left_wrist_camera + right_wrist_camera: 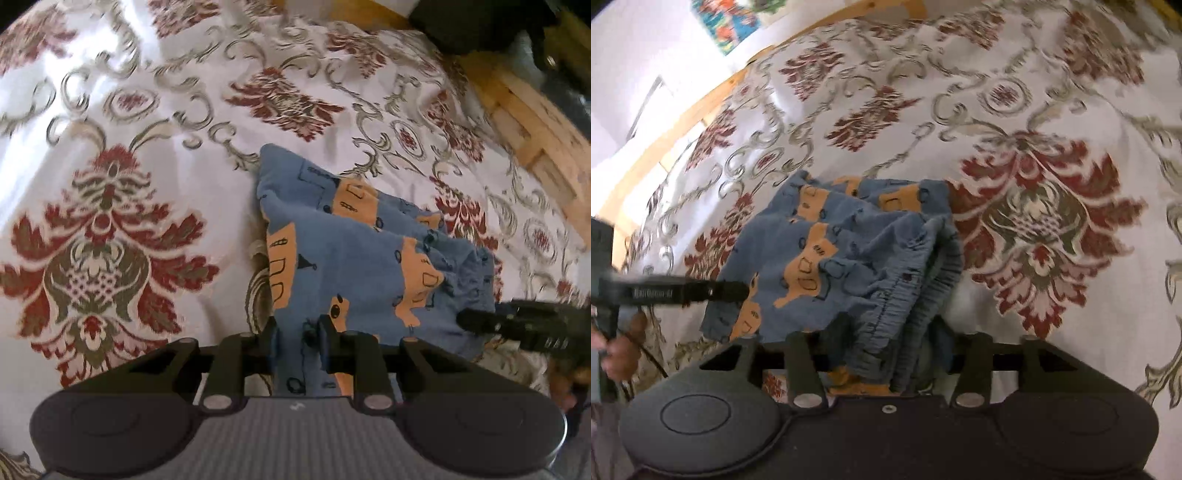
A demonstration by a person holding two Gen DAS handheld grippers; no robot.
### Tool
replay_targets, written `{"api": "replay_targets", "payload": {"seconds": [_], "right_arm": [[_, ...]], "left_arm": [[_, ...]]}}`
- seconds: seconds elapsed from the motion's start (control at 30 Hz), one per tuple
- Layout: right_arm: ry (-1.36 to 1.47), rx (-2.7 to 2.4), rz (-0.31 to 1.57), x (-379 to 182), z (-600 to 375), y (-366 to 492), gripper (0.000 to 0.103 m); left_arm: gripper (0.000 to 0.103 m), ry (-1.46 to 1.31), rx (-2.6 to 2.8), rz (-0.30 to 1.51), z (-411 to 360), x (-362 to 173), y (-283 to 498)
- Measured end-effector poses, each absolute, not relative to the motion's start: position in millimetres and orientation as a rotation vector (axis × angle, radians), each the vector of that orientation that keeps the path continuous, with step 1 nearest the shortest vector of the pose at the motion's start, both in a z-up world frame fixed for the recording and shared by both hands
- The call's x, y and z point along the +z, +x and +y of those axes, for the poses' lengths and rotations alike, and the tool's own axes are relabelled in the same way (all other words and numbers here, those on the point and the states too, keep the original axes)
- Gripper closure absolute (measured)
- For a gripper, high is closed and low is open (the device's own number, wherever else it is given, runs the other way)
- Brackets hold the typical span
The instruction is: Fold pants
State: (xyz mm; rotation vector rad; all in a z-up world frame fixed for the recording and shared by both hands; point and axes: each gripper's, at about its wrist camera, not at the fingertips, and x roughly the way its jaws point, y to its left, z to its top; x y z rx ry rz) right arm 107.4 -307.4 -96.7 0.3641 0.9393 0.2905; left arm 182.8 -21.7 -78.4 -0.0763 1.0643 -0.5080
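Observation:
The blue pants with orange vehicle prints lie partly folded on the flowered bedspread. My left gripper is shut on the near edge of the fabric, which hangs between its fingers. My right gripper shows as a dark tip at the pants' right side. In the right wrist view the pants are bunched, and my right gripper is shut on the gathered elastic waistband. The left gripper enters from the left and touches the fabric's left edge.
The bedspread covers the whole bed around the pants. A wooden bed frame runs along the far right, and a frame rail shows at left. A hand holds the left tool. A white wall with a colourful picture lies beyond.

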Motion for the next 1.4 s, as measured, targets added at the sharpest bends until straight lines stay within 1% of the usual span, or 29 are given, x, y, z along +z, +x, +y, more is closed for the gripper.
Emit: {"api": "replay_targets", "payload": {"seconds": [0.1,0.13,0.17,0.2,0.3,0.4,0.53,0.7,0.87,1.03,1.27,1.4], "right_arm": [[0.476,0.297,0.958,-105,-318,112,0.043],[0.521,0.299,0.96,-107,-321,113,0.043],[0.557,0.299,0.96,-109,-325,114,0.049],[0.582,0.298,0.962,-110,-327,114,0.068],[0.574,0.294,0.952,-108,-324,112,0.074],[0.423,0.287,0.907,-96,-306,106,0.077],[0.206,0.251,0.833,-83,-279,93,0.08],[-0.326,0.23,0.68,-76,-214,65,0.081],[-0.564,0.215,0.627,-89,-191,56,0.081],[-0.645,0.216,0.605,-95,-184,54,0.081],[-0.681,0.215,0.607,-97,-182,50,0.081],[-0.647,0.21,0.625,-96,-185,52,0.081]], "left_arm": [[0.075,-0.07,-0.509,1.064,-23,-79,183],[0.075,-0.075,-0.509,1.067,-22,-79,184],[0.075,-0.078,-0.509,1.068,-22,-80,184],[0.075,-0.074,-0.509,1.067,-22,-79,184],[0.078,-0.039,-0.499,1.055,-26,-78,179],[0.083,0.025,-0.49,1.024,-35,-74,172],[0.084,0.065,-0.474,1.0,-41,-71,166],[0.084,0.067,-0.466,1.003,-42,-71,165],[0.085,0.05,-0.455,1.005,-40,-72,165],[0.087,0.077,-0.437,0.981,-45,-69,158],[0.087,0.267,-0.406,0.875,-70,-62,133],[0.087,0.331,-0.404,0.839,-78,-61,124]]}}
